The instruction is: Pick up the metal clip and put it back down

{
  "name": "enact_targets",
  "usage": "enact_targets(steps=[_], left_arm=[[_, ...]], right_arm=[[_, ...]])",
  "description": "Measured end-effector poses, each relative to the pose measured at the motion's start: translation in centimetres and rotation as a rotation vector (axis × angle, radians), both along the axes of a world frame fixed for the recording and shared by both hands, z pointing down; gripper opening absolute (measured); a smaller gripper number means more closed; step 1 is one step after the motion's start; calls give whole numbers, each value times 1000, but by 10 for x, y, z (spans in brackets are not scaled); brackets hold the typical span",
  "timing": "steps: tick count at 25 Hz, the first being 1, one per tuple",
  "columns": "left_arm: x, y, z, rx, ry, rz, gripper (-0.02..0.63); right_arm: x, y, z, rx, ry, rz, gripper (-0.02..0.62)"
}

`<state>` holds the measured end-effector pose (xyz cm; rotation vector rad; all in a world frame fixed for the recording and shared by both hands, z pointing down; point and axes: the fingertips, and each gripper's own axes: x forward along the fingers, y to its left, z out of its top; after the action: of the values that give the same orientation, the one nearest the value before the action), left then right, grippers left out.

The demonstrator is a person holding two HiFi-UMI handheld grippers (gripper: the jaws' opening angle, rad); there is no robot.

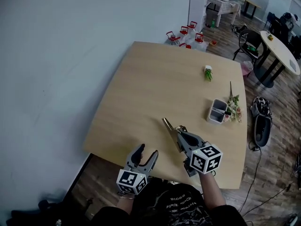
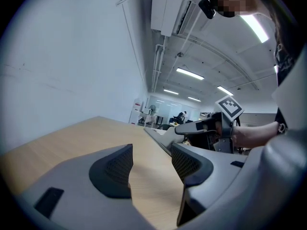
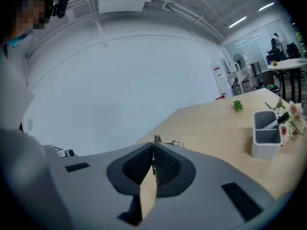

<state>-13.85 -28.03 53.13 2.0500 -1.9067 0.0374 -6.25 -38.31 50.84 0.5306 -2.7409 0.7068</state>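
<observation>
light wooden desk (image 1: 155, 79), most of its top bare. out toward the right side a small green sprig (image 1: 208, 73) lies on its own. nearer the right edge a white two-slot holder (image 1: 217, 110) stands upright, pale flowers (image 1: 233, 108) lying right against it.

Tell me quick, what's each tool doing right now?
Left tool: open, empty.
Right tool: closed on the clip.
</observation>
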Motion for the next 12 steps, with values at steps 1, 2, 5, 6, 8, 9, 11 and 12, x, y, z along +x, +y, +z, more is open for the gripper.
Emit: enact_targets(steps=[1, 2, 5, 6, 8, 9, 11, 12], left_arm=[[-1, 1, 1, -4, 0, -7, 247], [-3, 2, 2, -8, 0, -15, 247], [-9, 4, 5, -16, 4, -39, 247], [-10, 5, 6, -18, 5, -46, 247], [-14, 7, 9, -26, 4, -60, 247], [-16, 8, 10, -31, 3, -68, 247], [-18, 10, 11, -37, 1, -85, 247], [-19, 11, 11, -39, 1, -93, 247]], right_arm=[[-5, -1, 4, -9, 4, -11, 18], [-11, -3, 8, -20, 8, -23, 18], [-26, -7, 23, -61, 20, -53, 18], [-31, -9, 28, -78, 23, -60, 18], [-39, -12, 39, -112, 29, -70, 18], [-42, -13, 44, -127, 34, -75, 18], [-48, -13, 55, -150, 50, -85, 18], [-51, -12, 61, -164, 58, -88, 18]])
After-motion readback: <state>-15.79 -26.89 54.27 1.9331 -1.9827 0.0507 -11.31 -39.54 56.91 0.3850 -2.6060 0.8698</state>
